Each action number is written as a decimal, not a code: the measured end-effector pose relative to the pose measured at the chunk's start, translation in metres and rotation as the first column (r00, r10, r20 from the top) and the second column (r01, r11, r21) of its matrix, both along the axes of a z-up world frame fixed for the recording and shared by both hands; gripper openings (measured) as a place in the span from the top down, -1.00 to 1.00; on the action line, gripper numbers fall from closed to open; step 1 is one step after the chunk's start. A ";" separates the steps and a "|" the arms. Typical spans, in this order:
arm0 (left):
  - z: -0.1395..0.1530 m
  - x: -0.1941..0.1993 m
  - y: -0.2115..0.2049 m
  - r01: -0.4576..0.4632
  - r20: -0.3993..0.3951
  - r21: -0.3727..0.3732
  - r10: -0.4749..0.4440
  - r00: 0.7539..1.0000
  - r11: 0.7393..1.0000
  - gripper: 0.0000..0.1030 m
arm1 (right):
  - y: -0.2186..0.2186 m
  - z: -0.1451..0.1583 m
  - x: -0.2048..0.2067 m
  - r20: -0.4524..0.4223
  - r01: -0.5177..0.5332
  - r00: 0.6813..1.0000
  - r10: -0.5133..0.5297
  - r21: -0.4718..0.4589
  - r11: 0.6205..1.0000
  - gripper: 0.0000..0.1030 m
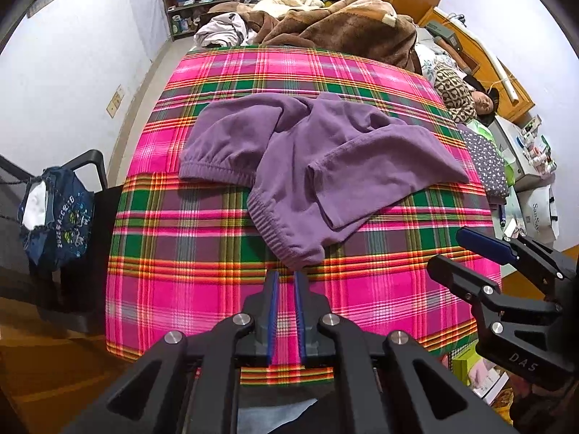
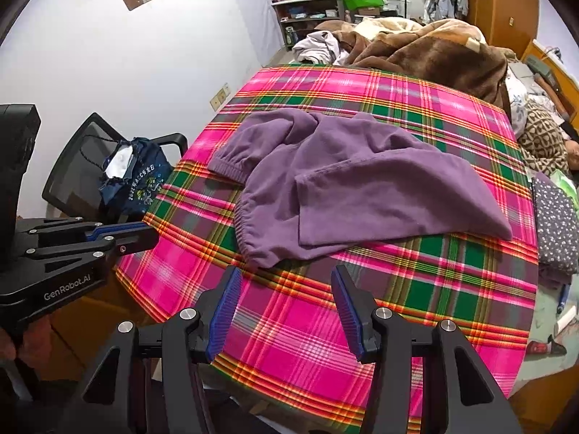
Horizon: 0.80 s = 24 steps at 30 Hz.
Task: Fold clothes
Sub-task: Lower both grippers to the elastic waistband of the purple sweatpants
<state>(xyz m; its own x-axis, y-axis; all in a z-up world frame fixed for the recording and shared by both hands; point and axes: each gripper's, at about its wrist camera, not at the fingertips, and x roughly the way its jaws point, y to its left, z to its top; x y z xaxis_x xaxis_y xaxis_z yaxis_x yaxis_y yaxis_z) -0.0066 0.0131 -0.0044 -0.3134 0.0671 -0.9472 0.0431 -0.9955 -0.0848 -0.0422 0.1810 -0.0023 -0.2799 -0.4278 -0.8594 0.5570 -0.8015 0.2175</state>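
The purple garment point(image 1: 318, 166) lay crumpled on the pink-and-green plaid sheet point(image 1: 202, 311) that covered the bed, occupying the centre of the left wrist frame. Its elastic waistband ran along the left edge, and one ribbed cuff pointed toward the lower centre of the frame. In the right wrist frame the same purple garment point(image 2: 347, 188) lay across the middle, well clear of the sheet's near edge.

The left claw point(image 1: 286, 275) stood at the lower centre of its frame, just short of the cuff. Its blue pads were drawn close together with only a narrow gap between them, and plaid sheet showed through that gap; no fabric was between them. The right claw point(image 2: 286, 271) stood at the lower centre of its own frame with its jaws spread wide, released, above bare plaid sheet just below the garment's lower hem.

A brown blanket point(image 1: 347, 29) was heaped at the upper centre of the frame beyond the sheet. A dark blue bag point(image 1: 58, 217) hung on a black chair point(image 2: 79, 166) at the left edge.
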 end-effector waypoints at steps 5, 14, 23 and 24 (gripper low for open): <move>-0.007 -0.014 -0.010 0.029 0.012 0.011 -0.029 1.000 1.000 0.71 | -0.010 -0.004 -0.007 0.011 0.031 0.999 -0.031 0.017 0.999 -0.04; -0.025 -0.038 -0.047 0.005 0.021 0.041 -0.006 1.000 0.999 0.68 | -0.037 -0.016 -0.018 0.033 0.034 0.999 -0.036 0.043 0.998 -0.04; -0.059 -0.062 -0.099 -0.036 0.072 0.094 0.029 0.997 0.995 0.68 | -0.079 -0.041 -0.028 0.077 -0.014 0.997 0.009 0.061 0.998 -0.04; -0.064 -0.064 -0.105 -0.042 0.075 0.096 0.035 0.997 0.995 0.68 | -0.083 -0.044 -0.029 0.081 -0.021 0.997 0.016 0.063 0.998 -0.04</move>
